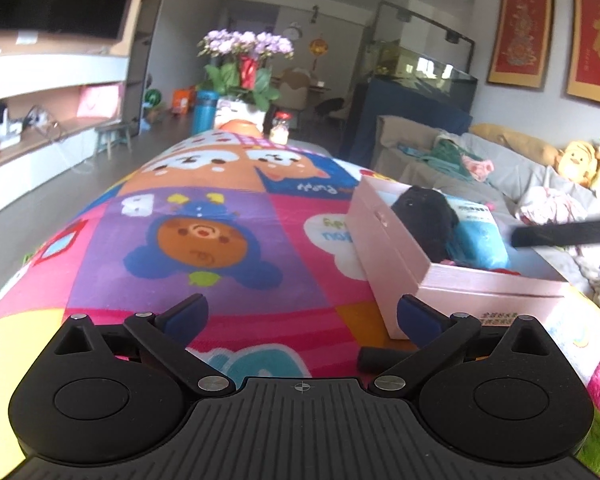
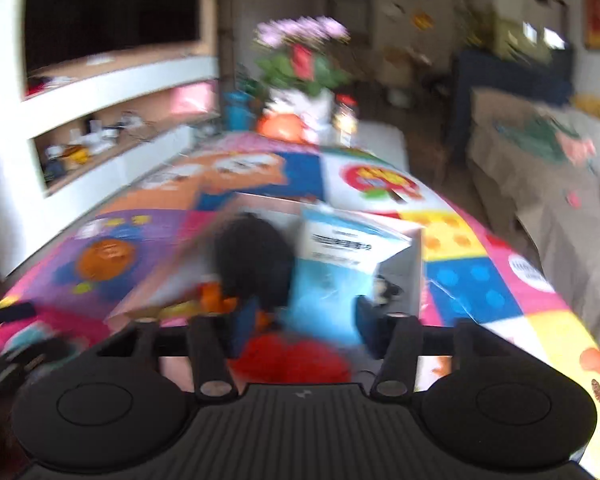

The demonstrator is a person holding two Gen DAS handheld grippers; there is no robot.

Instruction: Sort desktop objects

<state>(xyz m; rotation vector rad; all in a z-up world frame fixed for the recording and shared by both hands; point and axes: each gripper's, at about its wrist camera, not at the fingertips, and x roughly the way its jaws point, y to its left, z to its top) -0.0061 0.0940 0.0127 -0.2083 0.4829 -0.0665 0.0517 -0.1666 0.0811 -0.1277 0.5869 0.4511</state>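
Step in hand, as judged: loose items are being gathered into the pink box (image 1: 452,280), which is lying on the patterned desk (image 1: 220,216) ahead-right of the left gripper (image 1: 302,316).

Left gripper: fingers (image 1: 184,314) are being held fully apart, w/ nothing between them; only desk cloth is showing in the gap. A short black cylindrical object (image 1: 376,360) is lying on the desk just inside the right finger, close to the box's near corner. Its identity cannot be told.

Right gripper (image 2: 300,320): view is heavily blurred. Fingers (image 2: 370,328) are standing roughly mid-open, w/ no pad contact visible, so nothing is being gripped. Just ahead of and between the fingers a red soft item (image 2: 292,358) is lying; beyond it, inside the box, a black fluffy item (image 2: 256,256) and a blue-white pack (image 2: 332,264) are resting. An orange item (image 2: 214,298) is sitting ahead-left of the left finger.

Recommended procedure:
- Right gripper is being withdrawn best straight back, so box contents are not dragged out.
- Left fingers are to be centred over the black object before closing, w/ clearance kept from the box wall.
- Box is light-looking; bumping it is likely shifting it.
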